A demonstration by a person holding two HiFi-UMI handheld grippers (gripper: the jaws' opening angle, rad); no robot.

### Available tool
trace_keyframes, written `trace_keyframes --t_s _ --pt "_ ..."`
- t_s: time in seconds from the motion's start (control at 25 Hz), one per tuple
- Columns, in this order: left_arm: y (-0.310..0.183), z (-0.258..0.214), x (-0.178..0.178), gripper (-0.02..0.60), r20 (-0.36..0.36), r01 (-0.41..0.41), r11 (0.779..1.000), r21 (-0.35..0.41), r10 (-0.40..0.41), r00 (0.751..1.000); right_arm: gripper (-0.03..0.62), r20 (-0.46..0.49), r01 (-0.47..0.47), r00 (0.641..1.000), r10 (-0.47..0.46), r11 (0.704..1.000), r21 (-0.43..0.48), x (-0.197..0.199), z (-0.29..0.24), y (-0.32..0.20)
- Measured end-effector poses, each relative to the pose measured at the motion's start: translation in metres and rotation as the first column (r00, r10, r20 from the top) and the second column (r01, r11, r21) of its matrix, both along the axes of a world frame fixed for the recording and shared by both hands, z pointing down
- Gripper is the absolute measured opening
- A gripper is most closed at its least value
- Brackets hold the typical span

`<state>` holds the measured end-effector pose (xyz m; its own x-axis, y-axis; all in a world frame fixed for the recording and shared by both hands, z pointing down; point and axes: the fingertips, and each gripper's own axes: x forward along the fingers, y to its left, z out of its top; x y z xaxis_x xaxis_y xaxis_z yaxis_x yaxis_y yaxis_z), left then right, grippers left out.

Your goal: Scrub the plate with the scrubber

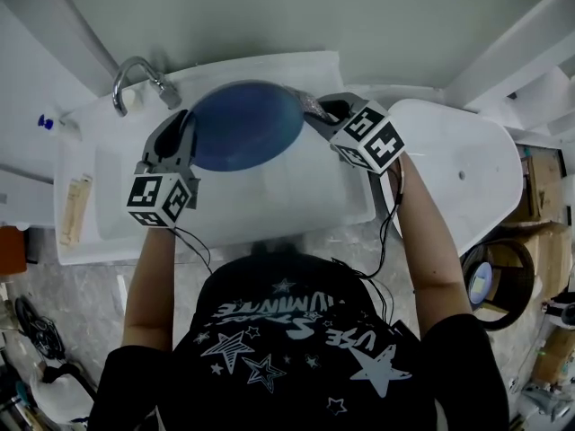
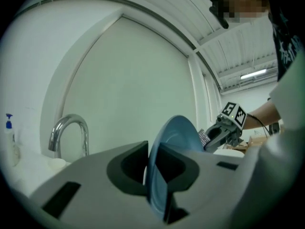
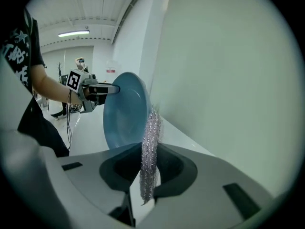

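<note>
white sink (image 1: pixel 94 241) bearing chrome faucet (image 1: pixel 135 72)

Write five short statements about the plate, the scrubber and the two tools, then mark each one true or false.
1. The left tool grips the plate by its rim. True.
2. The right tool is empty. False: it is shut on the scrubber.
3. The plate lies flat in the sink. False: it is held tilted above it.
4. A metal tap stands at the sink. True.
5. The tools are at opposite sides of the plate. True.
</note>
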<state>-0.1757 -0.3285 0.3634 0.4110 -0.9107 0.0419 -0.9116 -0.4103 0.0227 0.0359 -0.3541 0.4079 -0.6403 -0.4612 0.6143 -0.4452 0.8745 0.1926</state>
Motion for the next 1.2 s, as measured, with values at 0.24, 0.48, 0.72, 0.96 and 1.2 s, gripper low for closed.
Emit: trace_keyframes --t_s 0.24,0.48,0.72,0.96,1.2 --pt "-0.006 0.0 -0.012 0.04 -0.111 0.02 1.0 -0.023 -0.023 0.994 0.084 0.063 -0.038 0.997 0.042 0.997 -0.061 0.009 0.01 0.007" --pt "-0.013 -0.013 -0.019 0.04 -0.251 0.048 0.999 -0.023 -0.052 0.967 0.084 0.105 -0.057 0.992 0.071 0.99 -0.127 0.012 0.028 0.019" --pt "-0.016 -0.028 -0.012 0.034 -0.375 0.055 0.998 -0.017 -0.057 0.925 0.084 0.235 -0.046 0.967 0.094 0.978 -0.206 -0.004 0.031 0.034" --pt "-0.023 -0.032 -0.009 0.031 -0.43 0.094 0.995 -0.012 -0.09 0.898 0.084 0.282 -0.034 0.953 0.109 0.966 -0.257 -0.023 0.04 0.048" --pt "-0.023 -0.034 0.008 0.028 -0.396 0.109 0.994 0.017 -0.093 0.914 0.084 0.355 -0.03 0.92 0.166 0.933 -0.358 -0.047 0.048 0.062"
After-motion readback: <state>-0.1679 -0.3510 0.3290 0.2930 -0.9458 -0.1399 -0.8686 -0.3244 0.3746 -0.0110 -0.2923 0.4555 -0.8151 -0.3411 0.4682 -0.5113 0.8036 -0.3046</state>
